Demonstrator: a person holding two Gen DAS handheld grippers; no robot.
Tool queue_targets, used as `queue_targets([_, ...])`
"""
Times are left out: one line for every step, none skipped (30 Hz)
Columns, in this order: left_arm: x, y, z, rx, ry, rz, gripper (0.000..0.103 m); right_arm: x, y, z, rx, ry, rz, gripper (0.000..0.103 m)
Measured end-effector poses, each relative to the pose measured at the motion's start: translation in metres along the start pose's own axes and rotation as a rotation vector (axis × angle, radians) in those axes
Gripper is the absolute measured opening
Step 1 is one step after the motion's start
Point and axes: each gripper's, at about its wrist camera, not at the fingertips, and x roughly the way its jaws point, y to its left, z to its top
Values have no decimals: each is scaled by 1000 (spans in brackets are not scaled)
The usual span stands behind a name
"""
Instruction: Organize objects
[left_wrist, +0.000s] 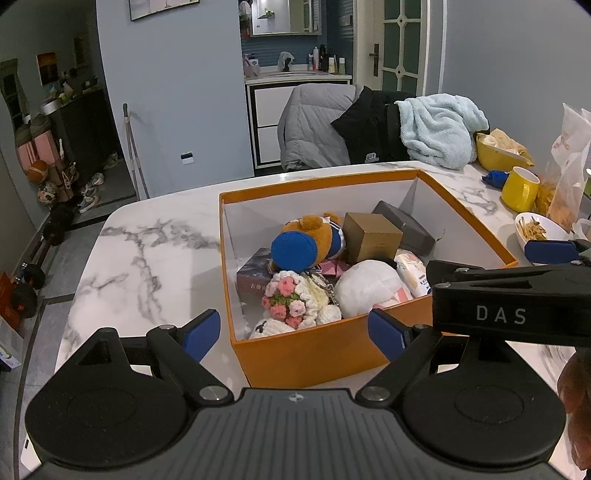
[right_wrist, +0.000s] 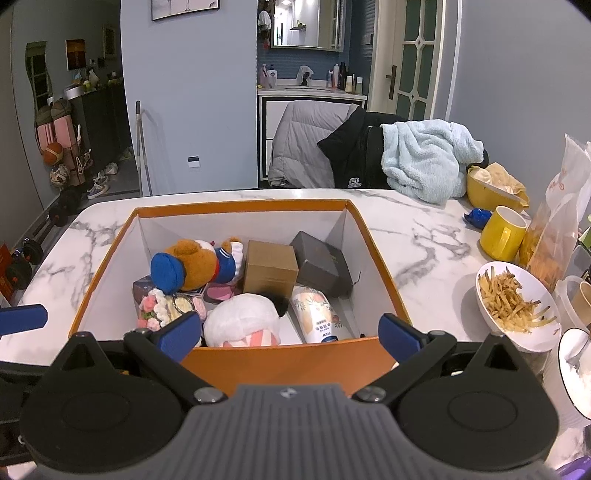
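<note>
1. Marble-patterned table (right_wrist: 424, 229) fills the middle of both views, with a bathroom sink and mirror in the upper background.
2. An orange box (right_wrist: 280, 360) sits at centre frame, holding a teddy bear (right_wrist: 195, 264), a brown cube (right_wrist: 271, 271), a grey case (right_wrist: 321, 264), a white plush (right_wrist: 242, 321) and a printed bottle (right_wrist: 319, 314) whose writing is too small to read.
3. Left gripper (left_wrist: 293, 334) is spread wide and empty before the box's near wall.
4. Right gripper (right_wrist: 290, 336) is also spread, empty, over the box's near edge; "DAS" is printed on its side in the left view.
5. A yellow mug (right_wrist: 502, 232) and a bowl of fries (right_wrist: 513, 306) stand at the right.
</note>
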Motion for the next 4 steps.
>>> queue_targets([0, 0, 0, 1, -3, -2, 103, 0, 0, 0, 1, 0, 0, 102])
queue_targets([-1, 0, 0, 2, -5, -2, 103, 0, 0, -1, 1, 0, 0, 102])
queue_targets([-1, 0, 0, 2, -6, -3, 103, 0, 0, 0, 1, 0, 0, 102])
queue_targets([-1, 0, 0, 2, -5, -4, 103, 1, 0, -1, 1, 0, 0, 102])
